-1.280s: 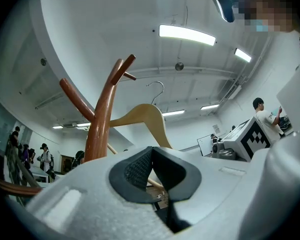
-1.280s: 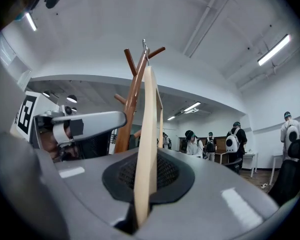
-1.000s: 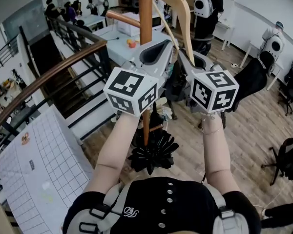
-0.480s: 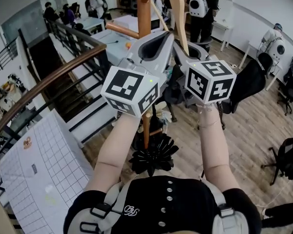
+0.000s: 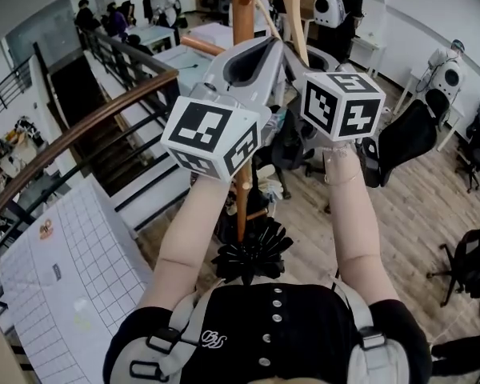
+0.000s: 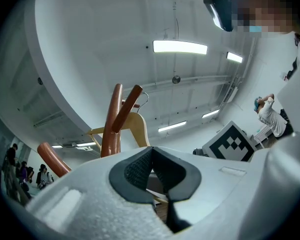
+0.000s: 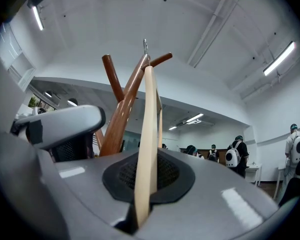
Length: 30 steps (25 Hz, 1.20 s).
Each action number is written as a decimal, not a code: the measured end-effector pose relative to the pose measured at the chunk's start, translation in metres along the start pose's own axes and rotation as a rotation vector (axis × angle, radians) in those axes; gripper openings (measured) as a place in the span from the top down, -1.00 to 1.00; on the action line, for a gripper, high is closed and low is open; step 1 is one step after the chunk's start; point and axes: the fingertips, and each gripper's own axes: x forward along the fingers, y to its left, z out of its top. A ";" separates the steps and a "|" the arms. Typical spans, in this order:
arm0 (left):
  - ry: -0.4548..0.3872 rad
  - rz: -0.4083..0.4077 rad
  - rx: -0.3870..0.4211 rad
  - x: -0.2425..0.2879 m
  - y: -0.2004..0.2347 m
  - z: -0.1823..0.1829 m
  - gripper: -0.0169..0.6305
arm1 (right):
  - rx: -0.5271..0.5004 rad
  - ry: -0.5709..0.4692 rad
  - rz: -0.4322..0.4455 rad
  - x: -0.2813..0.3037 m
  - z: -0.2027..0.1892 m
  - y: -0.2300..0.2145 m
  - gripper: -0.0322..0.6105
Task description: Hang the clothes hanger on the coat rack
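Observation:
The pale wooden hanger (image 7: 149, 124) stands on edge between the pads of my right gripper (image 7: 147, 179), which is shut on one of its arms. Its metal hook (image 7: 145, 46) is up beside a peg (image 7: 159, 60) of the brown coat rack (image 7: 117, 119). In the head view both grippers are raised close to the rack pole (image 5: 242, 6), with the hanger (image 5: 294, 14) running up out of the picture above the right gripper (image 5: 302, 54). My left gripper (image 6: 151, 166) is shut, its pads together with nothing showing between them. It points up at the rack (image 6: 111, 126) and the hanger (image 6: 137, 129).
A stairwell railing (image 5: 80, 126) runs along the left, with a white gridded board (image 5: 56, 270) beside it. A black star-shaped thing (image 5: 252, 254) sits at the foot of the pole. Black office chairs (image 5: 408, 134) and several people stand behind.
Both grippers have risen along the rack pole, carrying the hanger up with them. The hanger's top has passed out of the head view.

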 end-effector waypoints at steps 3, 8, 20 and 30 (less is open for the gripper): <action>0.000 0.008 -0.002 -0.001 0.003 0.001 0.95 | -0.007 0.001 -0.006 0.007 0.002 -0.004 0.91; -0.006 0.016 -0.004 -0.003 0.006 0.001 0.95 | 0.008 0.008 0.004 0.023 0.003 -0.008 0.90; 0.025 0.048 0.006 -0.003 0.015 -0.013 0.95 | -0.008 0.057 0.027 0.041 -0.005 -0.009 0.90; 0.068 0.045 0.017 -0.002 0.007 -0.024 0.95 | -0.017 0.035 0.054 0.034 -0.004 0.007 0.79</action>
